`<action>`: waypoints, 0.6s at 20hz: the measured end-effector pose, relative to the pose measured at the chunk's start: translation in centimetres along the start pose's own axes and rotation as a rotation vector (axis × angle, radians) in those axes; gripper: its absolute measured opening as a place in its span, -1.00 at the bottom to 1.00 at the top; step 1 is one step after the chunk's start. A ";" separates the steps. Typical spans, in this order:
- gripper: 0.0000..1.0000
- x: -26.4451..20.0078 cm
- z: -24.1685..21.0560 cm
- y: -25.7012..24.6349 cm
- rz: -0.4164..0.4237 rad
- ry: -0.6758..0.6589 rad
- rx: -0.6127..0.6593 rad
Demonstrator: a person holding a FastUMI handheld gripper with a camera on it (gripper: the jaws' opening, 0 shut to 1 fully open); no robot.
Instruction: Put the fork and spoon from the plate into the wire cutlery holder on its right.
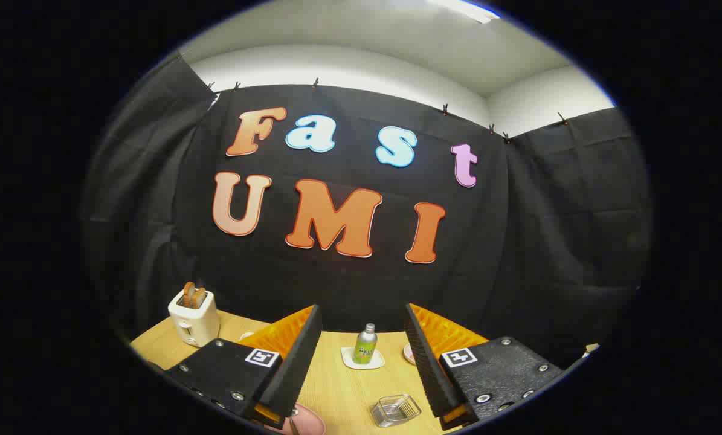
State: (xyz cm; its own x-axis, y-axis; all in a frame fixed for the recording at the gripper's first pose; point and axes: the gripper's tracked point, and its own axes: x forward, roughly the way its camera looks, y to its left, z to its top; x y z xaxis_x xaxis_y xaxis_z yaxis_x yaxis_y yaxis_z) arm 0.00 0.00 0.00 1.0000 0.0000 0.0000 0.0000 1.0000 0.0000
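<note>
Note your gripper, fingers apart and empty; descending blind risks striking the plate or wire cutlery holder.

Wooden table bears toaster, coastered bottle, wire holder, pink plate.

- The gripper, its fingers spread wide above the table, carries a square black-and-white coded marker on each finger mount, with no words.
- The bottle has a label with print too small to read.
</note>
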 end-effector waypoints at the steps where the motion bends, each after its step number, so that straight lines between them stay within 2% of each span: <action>1: 0.65 0.0 0.2 -0.2 0.006 -0.002 -0.009; 5: 0.66 -0.8 0.5 -0.5 0.040 -0.011 0.000; 9: 0.87 -1.3 0.1 1.4 0.127 -0.018 0.014; 12: 0.92 -1.8 -0.1 1.6 0.171 -0.030 0.018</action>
State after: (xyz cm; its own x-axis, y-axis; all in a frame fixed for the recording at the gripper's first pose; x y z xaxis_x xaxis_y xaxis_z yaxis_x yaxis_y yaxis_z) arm -1.81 1.64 -0.11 0.9849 0.1703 0.0313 -0.1708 0.9852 0.0150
